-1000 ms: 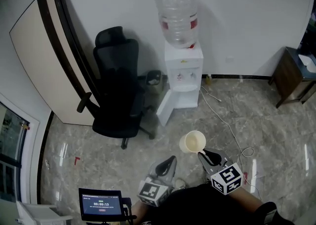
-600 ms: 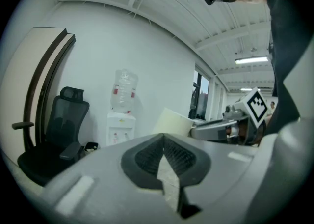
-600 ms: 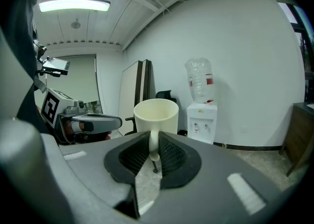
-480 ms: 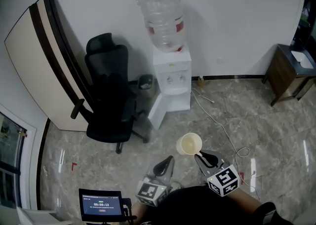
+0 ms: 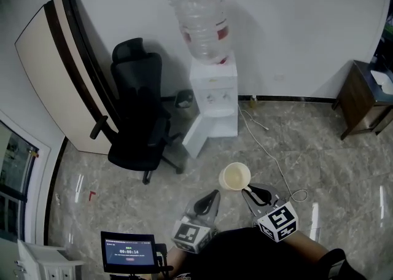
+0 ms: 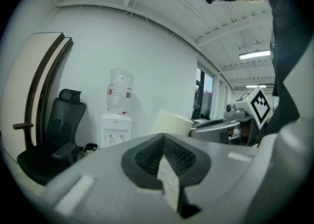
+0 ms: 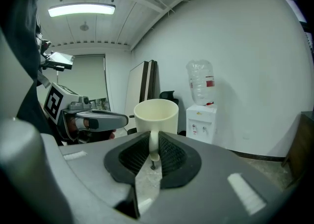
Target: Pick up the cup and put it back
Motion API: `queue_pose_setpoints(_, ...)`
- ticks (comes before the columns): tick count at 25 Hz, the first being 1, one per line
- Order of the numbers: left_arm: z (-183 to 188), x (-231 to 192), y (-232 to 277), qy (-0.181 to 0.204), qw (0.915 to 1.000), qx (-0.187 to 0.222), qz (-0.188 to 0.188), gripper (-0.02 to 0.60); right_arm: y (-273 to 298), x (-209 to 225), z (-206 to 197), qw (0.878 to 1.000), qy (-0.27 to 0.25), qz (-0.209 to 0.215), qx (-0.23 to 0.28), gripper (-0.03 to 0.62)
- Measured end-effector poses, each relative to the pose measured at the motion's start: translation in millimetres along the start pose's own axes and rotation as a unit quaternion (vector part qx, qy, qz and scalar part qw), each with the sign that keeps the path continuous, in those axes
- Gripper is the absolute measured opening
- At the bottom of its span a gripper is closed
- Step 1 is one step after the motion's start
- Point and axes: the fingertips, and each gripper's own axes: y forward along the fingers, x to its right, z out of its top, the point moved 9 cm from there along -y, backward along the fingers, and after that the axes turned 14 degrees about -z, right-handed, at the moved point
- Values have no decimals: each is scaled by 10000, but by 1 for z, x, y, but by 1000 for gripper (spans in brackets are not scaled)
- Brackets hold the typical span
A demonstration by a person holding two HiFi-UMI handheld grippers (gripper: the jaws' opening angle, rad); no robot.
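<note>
Cup (image 7: 156,115) handle clamped in right gripper (image 7: 153,152), plain only in its view

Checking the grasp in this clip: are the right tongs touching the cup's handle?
Touching. The right gripper view shows the right tongs closed on the handle of the cream mug, with no gap on either side.

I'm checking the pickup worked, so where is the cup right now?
In the head view the cup sits just below centre, clamped by its handle in the right gripper, short of the water dispenser.
</note>
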Motion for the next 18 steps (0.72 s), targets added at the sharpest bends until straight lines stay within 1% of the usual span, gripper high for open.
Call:
queue_pose_setpoints(4,4,3,4,25,9999,117,60,5,1,8,4,9999,-3,115,-21,55)
queue_pose_setpoints(12,6,1,-6,-16,9991,247,344,5,1,9,4,9998,60,180,69,55)
queue_pose_setpoints(18,8,0,-9,-1,9993,238,297,5,0,4,3,9998,83,160,68,55)
